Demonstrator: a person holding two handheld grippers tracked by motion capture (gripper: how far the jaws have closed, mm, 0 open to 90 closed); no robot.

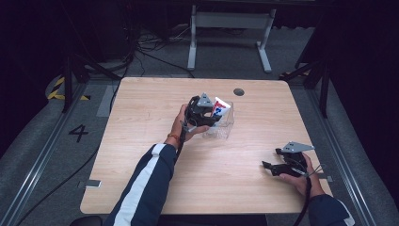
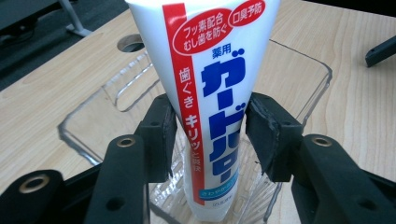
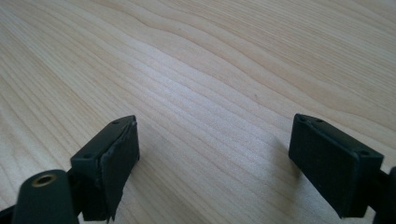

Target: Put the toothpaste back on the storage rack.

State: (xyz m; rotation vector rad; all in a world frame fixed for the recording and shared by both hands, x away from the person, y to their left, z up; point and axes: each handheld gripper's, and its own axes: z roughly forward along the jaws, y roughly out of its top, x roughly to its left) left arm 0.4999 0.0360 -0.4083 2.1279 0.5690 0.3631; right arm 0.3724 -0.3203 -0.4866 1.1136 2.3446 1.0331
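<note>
The left tongs [image 2: 210, 135] are closed on a white tube [image 2: 212, 93], both pads against its sides, over a clear tray [image 1: 225, 128] mid-tabletop [image 1: 141, 122]. It carries a red stripe, blue "ガード" lettering and "薬用". The right tongs [image 3: 212, 158] gape empty near the tabletop's right edge.

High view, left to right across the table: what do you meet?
Left gripper → toothpaste tube standing in the clear bin → right gripper, apart on bare table.

Glossy plastic tube [image 2: 210, 93], clear plastic tray [image 2: 322, 77]
</note>
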